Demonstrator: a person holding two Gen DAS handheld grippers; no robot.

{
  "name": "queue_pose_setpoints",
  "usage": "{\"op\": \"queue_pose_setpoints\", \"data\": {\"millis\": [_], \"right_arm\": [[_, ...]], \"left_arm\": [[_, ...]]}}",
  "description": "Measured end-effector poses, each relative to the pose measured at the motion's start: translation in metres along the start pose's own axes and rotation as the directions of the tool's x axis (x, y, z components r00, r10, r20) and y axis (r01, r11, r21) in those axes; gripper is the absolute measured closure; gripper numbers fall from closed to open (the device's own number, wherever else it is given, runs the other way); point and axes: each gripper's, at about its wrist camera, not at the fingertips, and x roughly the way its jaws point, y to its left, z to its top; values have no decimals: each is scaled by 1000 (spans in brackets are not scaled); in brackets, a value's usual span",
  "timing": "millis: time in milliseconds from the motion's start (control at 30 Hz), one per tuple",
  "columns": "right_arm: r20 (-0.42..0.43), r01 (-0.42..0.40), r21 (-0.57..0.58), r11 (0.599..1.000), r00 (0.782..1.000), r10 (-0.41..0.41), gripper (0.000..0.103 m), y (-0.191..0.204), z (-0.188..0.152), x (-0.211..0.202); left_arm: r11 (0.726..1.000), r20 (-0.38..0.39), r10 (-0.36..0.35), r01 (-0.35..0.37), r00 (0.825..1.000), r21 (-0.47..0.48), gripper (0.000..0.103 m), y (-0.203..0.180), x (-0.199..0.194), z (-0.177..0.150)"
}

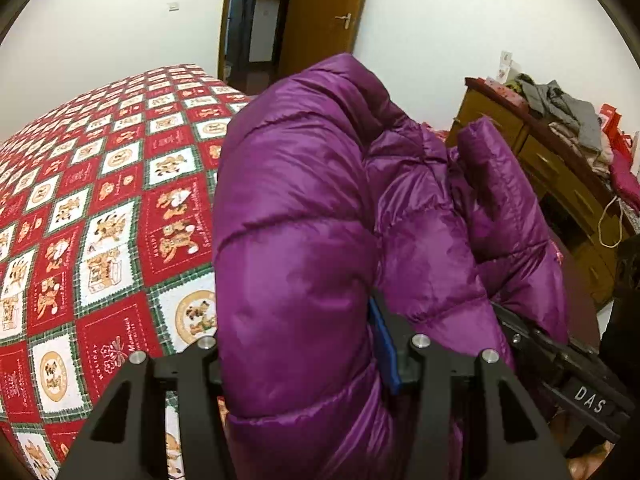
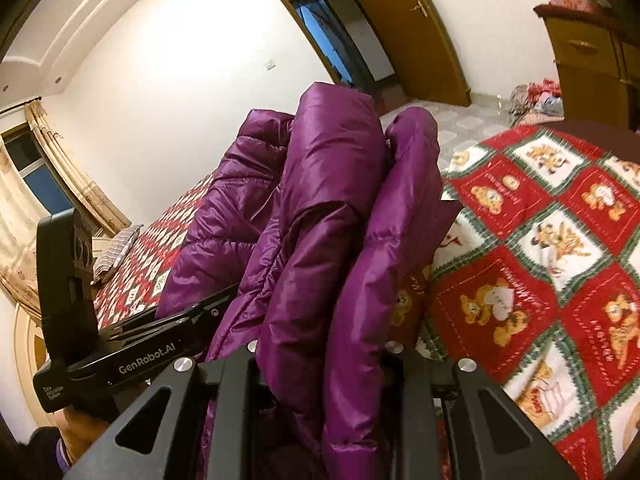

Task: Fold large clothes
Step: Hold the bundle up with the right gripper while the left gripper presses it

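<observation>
While I watched both wrist feeds, the purple jacket (image 1: 304, 208) filled the middle of each, bunched and held up above the bed (image 1: 92, 216) with its red, white and green checked cover.

On the left feed, my left claw (image 1: 308, 344) was clamped on a thick puffy fold of the jacket; the fabric bulged up between the two fingers and hid their tips, with a blue pad (image 1: 386, 344) showing at the fold's right side. The bed cover lay from 8 to 10 o'clock of that fold. At 3 o'clock I saw the other tool's black body, its fingers pushed into the jacket. Behind, at 12 o'clock, stood an open wooden door (image 1: 320, 16), and at 2 o'clock a wooden dresser (image 1: 552, 176) piled with clothes.

On the right feed, my right claw (image 2: 320, 360) was closed on a narrower bundle of jacket folds that rose from between its fingers toward 12 o'clock. The bed cover spread from 2 to 5 o'clock. At 8 o'clock I saw the left tool with white lettering, a hand (image 2: 80, 432) under it, its fingers buried in the jacket's left part. A curtained window (image 2: 36, 176) sat at 9 o'clock, and a pillow (image 2: 116, 252) lay on the far end of the bed.
</observation>
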Motion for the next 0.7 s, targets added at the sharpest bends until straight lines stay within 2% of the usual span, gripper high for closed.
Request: {"op": "queue_pose_setpoints", "data": {"millis": [333, 467, 600, 700], "right_arm": [[-96, -71, -9, 997, 993, 70, 79, 5, 4, 53], [-124, -93, -8, 996, 988, 91, 79, 2, 9, 70], [-149, -82, 27, 996, 985, 86, 79, -12, 10, 87], [-140, -54, 48, 997, 988, 60, 79, -22, 10, 89]], "left_arm": [[994, -21, 94, -95, 995, -59, 51, 19, 12, -4], [989, -8, 141, -141, 990, -44, 51, 17, 13, -3], [984, -12, 172, -173, 985, -35, 51, 16, 20, -2], [977, -8, 213, -213, 977, -1, 43, 12, 31, -5]]}}
